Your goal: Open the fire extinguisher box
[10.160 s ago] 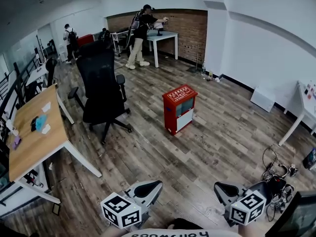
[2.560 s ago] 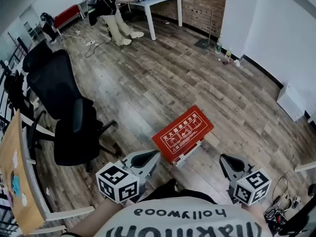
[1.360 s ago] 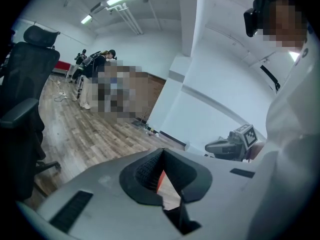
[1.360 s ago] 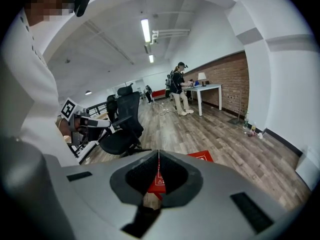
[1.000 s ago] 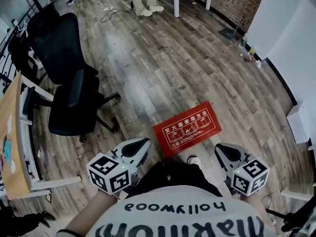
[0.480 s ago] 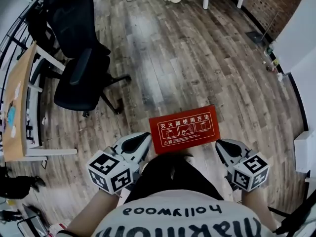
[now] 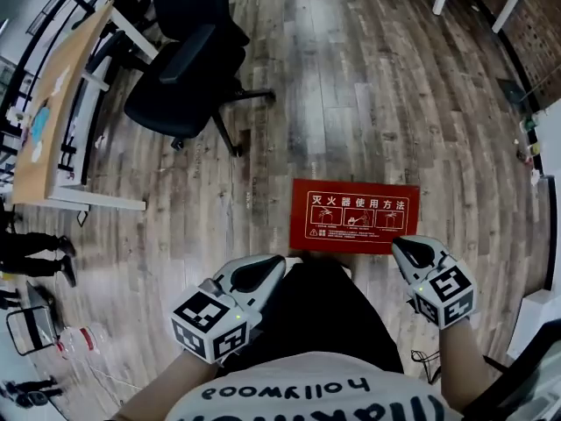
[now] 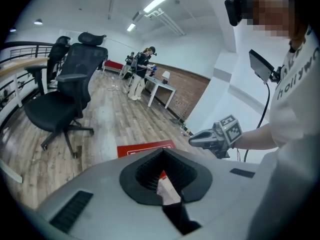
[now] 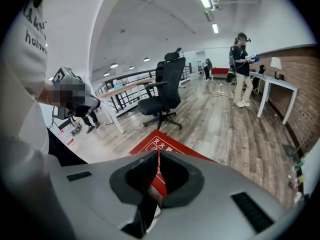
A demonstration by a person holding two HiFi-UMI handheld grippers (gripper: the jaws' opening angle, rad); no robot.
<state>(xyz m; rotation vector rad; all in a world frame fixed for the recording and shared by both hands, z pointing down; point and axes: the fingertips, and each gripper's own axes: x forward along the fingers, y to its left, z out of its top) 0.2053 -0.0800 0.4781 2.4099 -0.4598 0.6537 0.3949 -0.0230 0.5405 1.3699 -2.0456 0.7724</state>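
Fire extinguisher box (image 7: 354, 216) on wood floor (image 7: 351, 103), just ahead of person, between grippers. Left gripper (image 7: 267, 266) jaws together, empty; right gripper (image 7: 403, 247) likewise, near box's right end. Box probably rigid metal, heavy, stable; grasp door edge or latch, not visible from above
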